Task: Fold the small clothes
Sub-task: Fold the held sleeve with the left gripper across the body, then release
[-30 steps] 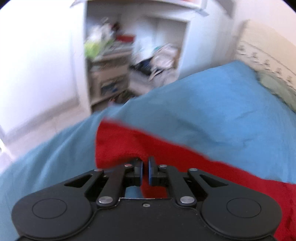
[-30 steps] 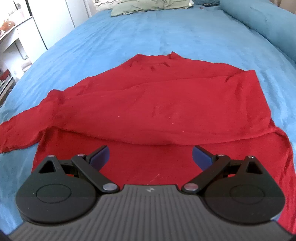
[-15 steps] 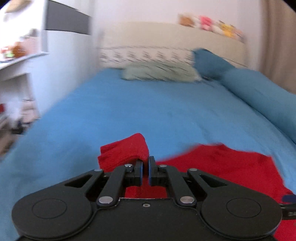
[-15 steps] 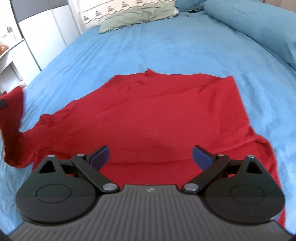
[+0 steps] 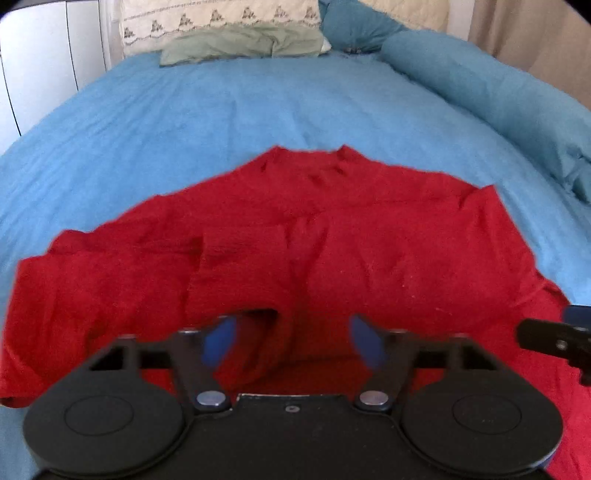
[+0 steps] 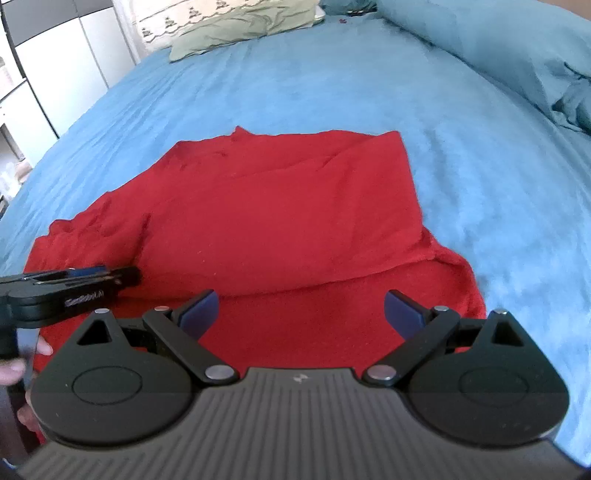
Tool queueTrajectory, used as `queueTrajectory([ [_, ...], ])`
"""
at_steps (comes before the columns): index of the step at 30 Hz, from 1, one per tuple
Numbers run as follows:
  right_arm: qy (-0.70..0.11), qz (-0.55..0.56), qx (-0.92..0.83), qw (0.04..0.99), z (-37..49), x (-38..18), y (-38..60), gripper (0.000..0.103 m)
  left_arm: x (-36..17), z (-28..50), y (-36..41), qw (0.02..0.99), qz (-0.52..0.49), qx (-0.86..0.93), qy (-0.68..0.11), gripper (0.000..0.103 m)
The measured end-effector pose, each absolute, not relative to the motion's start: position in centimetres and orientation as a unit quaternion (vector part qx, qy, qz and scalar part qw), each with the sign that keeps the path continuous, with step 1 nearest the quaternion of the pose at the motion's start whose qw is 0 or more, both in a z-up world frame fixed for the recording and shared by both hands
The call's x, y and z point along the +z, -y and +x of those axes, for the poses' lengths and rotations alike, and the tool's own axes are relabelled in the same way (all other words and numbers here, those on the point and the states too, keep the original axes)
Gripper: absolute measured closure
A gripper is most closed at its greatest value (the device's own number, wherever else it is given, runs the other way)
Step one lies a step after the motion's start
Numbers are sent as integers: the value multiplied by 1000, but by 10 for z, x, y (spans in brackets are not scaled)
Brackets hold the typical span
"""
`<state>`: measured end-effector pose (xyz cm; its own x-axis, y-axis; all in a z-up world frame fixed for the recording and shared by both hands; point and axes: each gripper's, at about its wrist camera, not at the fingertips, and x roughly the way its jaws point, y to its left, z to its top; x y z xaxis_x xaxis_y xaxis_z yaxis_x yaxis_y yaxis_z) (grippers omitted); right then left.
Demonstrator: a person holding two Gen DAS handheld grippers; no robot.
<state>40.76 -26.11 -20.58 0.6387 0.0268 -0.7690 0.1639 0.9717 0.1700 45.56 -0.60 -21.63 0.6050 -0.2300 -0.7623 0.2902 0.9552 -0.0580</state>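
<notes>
The left gripper (image 5: 291, 341) hangs over the near part of a red garment (image 5: 369, 236), its blue pads (image 5: 219, 343) spread wide with nothing between them. The garment lies on a blue bedspread (image 5: 229, 107), with a fold of red cloth lying across its middle. Beyond the garment, at the head of the bed, sits a green pillow (image 5: 243, 44). A blue bolster (image 5: 491, 92) runs along the garment's right. The right gripper's tip (image 5: 554, 341) pokes in at the garment's right edge.

Plain red garment (image 6: 280, 218) on a blue bedspread (image 6: 314, 74); sage-green pillow (image 5: 243, 44), cream headboard (image 5: 221, 16) seemingly tree-patterned.
</notes>
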Motion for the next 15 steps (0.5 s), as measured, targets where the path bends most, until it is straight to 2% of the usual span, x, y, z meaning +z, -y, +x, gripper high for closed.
queueTrajectory([
  [5, -424, 105, -15, 899, 414, -198, 248, 0, -198, 443, -28, 896, 53, -100, -429, 25],
  [14, -424, -7, 106, 900, 469, -201, 143, 0, -199, 426, -116, 887, -20, -11, -461, 25],
  [15, -424, -14, 117, 898, 474, -205, 131, 4, -199, 424, -120, 887, -22, -5, -461, 25],
])
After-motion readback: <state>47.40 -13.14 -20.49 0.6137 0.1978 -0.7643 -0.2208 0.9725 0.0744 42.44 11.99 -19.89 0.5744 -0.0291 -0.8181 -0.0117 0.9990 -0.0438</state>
